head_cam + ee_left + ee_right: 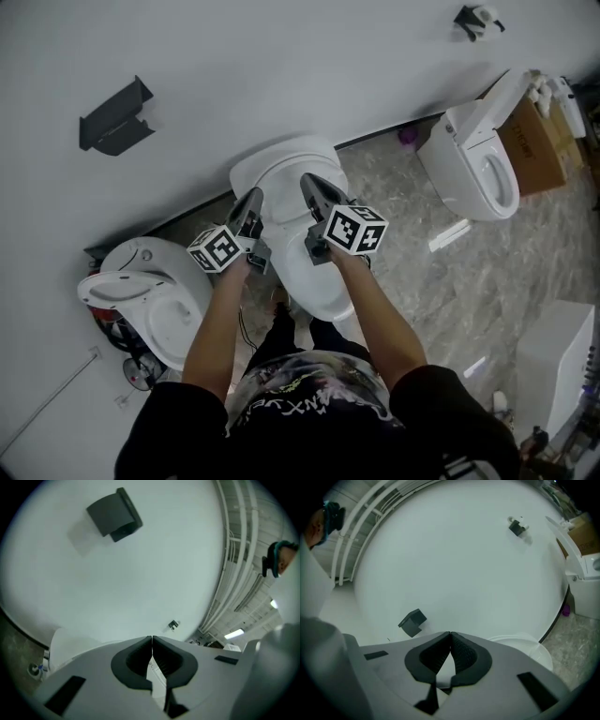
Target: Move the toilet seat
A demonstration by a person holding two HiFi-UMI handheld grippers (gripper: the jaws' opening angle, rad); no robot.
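Toilet seat lies down on the middle toilet by the wall; left gripper and right gripper hover above it, both clenched empty, tips touching.

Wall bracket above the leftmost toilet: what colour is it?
The bracket is dark grey, clearest in the left gripper view.

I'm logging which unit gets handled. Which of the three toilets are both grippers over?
The middle toilet, straight before the person: the left gripper and right gripper both hang over it. The left toilet and right toilet stand aside.
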